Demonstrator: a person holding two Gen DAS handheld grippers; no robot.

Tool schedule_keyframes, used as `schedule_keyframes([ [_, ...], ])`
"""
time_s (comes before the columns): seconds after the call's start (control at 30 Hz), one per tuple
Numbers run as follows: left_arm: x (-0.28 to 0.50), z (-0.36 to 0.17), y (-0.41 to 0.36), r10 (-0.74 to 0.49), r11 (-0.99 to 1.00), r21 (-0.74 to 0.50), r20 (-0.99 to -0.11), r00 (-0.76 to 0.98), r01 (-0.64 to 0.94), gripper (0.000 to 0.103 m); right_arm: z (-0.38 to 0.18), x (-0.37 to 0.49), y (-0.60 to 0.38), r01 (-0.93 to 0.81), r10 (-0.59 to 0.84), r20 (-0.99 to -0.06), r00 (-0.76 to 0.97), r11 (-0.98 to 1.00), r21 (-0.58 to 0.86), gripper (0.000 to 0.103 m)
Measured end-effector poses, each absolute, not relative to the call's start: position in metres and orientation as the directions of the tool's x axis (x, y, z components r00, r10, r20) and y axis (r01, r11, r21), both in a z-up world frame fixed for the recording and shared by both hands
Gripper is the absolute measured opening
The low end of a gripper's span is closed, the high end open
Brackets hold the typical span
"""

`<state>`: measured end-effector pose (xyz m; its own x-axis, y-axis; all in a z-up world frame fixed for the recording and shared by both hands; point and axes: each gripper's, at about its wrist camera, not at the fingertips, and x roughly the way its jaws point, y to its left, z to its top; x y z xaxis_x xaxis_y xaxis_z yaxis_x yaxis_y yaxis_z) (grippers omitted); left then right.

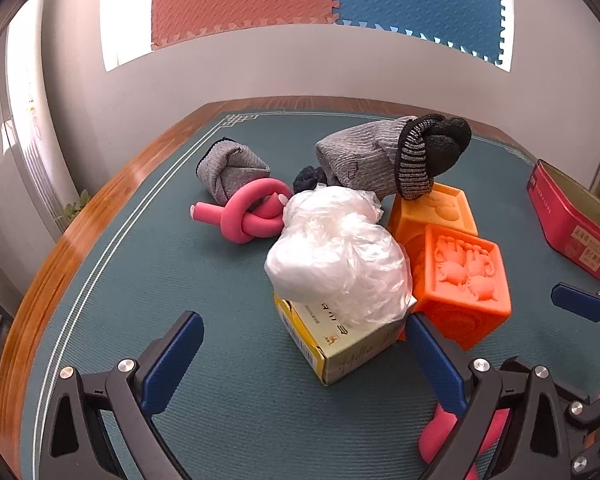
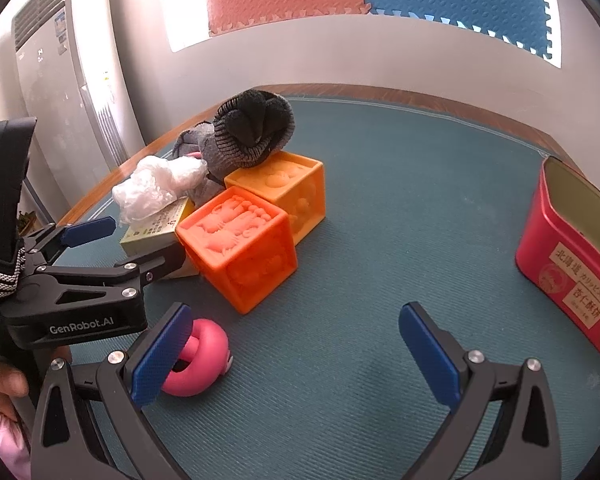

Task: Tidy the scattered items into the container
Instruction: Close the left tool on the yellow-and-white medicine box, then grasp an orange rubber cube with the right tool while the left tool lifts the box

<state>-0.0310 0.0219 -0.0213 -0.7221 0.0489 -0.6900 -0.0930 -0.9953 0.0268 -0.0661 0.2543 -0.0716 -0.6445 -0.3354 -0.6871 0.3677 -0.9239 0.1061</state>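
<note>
My left gripper (image 1: 304, 354) is open, its fingers either side of a small yellow-green box (image 1: 340, 340) with a crumpled clear plastic bag (image 1: 336, 252) on top. Two orange cubes (image 1: 460, 276) sit to the right, with a large grey and black sock bundle (image 1: 384, 156) behind. A pink knotted foam tube (image 1: 252, 212) and a small grey sock roll (image 1: 230, 170) lie at the left. My right gripper (image 2: 296, 354) is open and empty over the mat. A second pink foam knot (image 2: 200, 356) lies by its left finger. The red tin (image 2: 572, 264) stands open at the right.
Everything rests on a green mat (image 1: 180, 280) on a wooden table with an edge (image 1: 112, 196) at the left and back. A white air conditioner (image 2: 72, 92) stands beyond the table. The left gripper also shows in the right wrist view (image 2: 136, 244).
</note>
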Motion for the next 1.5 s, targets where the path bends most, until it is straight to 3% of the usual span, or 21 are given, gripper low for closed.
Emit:
schedule_keyframes([
  [0.4,-0.025,-0.019,0.019,0.039,-0.997,0.017,-0.691,-0.722,-0.070,0.099,-0.066,-0.047,0.257,0.356,-0.331,-0.681,-0.653,-0.928,0.110,0.103],
  [0.53,-0.025,-0.022,0.022,0.068,-0.995,-0.002,-0.713,-0.698,-0.095,0.063,-0.062,-0.035,0.252,0.348,-0.327,-0.679,-0.657,-0.931,0.112,0.103],
  [1.2,-0.025,-0.007,0.004,0.100,-0.995,-0.065,-0.687,-0.720,-0.077,0.060,-0.049,-0.023,0.235,0.381,-0.368,-0.681,-0.633,-0.914,0.140,0.103],
  [1.5,-0.024,-0.005,-0.009,0.110,-0.993,-0.107,-0.678,-0.727,-0.050,0.060,-0.052,-0.049,0.211,0.441,-0.347,-0.708,-0.615,-0.896,0.055,0.100],
])
